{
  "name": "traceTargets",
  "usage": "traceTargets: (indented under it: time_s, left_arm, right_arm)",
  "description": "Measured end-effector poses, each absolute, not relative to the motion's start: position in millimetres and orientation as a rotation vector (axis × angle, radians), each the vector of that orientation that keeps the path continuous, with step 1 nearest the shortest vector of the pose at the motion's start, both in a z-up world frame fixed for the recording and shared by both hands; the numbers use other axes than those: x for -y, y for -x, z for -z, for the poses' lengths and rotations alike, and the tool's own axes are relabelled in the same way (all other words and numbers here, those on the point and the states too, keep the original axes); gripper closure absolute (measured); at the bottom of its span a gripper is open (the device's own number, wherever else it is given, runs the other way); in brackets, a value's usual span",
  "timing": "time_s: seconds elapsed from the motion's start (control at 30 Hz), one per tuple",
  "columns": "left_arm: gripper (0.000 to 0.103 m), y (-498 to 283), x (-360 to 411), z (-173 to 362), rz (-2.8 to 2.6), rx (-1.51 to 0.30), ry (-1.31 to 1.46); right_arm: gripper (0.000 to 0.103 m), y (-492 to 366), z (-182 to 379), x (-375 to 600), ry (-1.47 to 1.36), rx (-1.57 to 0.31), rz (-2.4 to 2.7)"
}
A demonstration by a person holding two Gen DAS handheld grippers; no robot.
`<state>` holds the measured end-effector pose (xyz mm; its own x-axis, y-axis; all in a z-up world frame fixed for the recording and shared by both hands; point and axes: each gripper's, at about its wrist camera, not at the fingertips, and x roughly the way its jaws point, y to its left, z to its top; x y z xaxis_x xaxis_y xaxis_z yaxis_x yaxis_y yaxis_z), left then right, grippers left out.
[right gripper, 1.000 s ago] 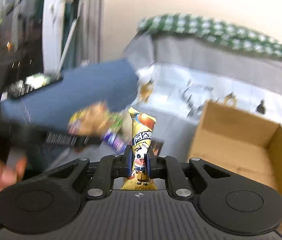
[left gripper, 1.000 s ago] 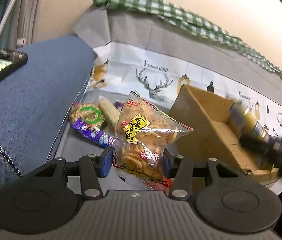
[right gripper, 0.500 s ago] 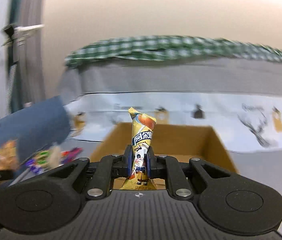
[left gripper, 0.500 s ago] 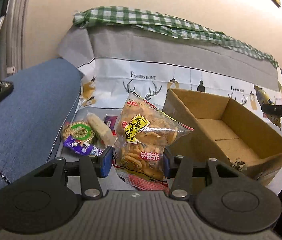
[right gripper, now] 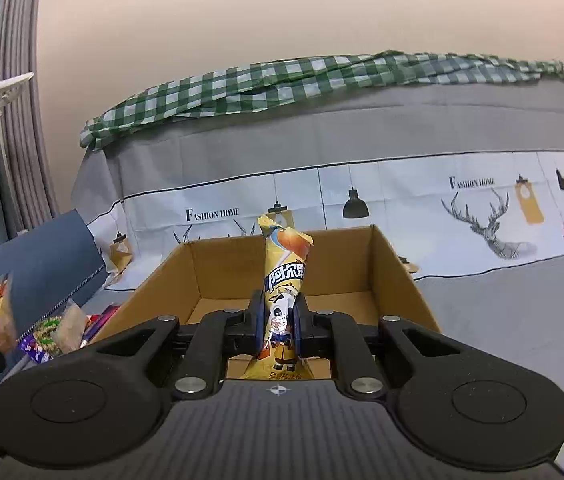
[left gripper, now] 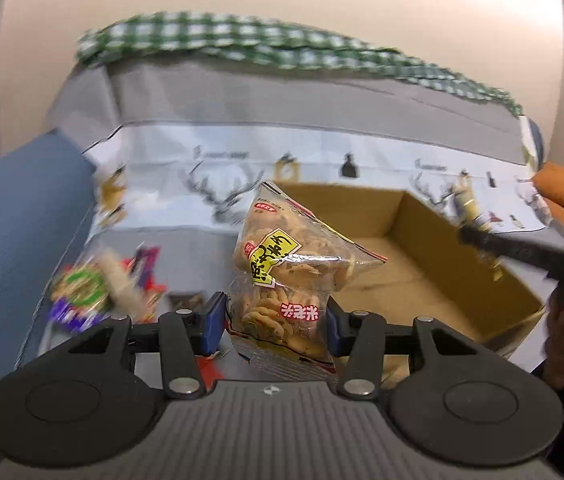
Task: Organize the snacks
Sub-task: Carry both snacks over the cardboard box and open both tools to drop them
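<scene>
Your left gripper (left gripper: 276, 316) clamps the cracker bag (left gripper: 286, 276); your right gripper (right gripper: 278, 320) pinches the yellow stick pack (right gripper: 284, 280) upright mid-frame, ready for the cardboard box (right gripper: 394, 276).

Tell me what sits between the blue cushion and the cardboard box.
Left wrist view: a blurred pile of loose snacks lies between the blue cushion and cardboard box.

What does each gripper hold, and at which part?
Left gripper clamps the cracker bag at its lower half; right gripper pinches the yellow stick packet near its lower end.
</scene>
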<state>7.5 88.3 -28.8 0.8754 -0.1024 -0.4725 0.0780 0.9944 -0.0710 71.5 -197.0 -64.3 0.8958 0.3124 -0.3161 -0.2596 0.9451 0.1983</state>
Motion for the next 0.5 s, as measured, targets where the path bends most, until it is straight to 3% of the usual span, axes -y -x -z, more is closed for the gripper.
traceTargets:
  time_s: [0.5]
  left_arm:
    - [0.049, -99.2, 11.0, -2.8, 0.211, -0.451, 0.010]
  right_arm:
    - [0.089, -80.2, 69.1, 207.0, -0.219, -0.362, -0.244]
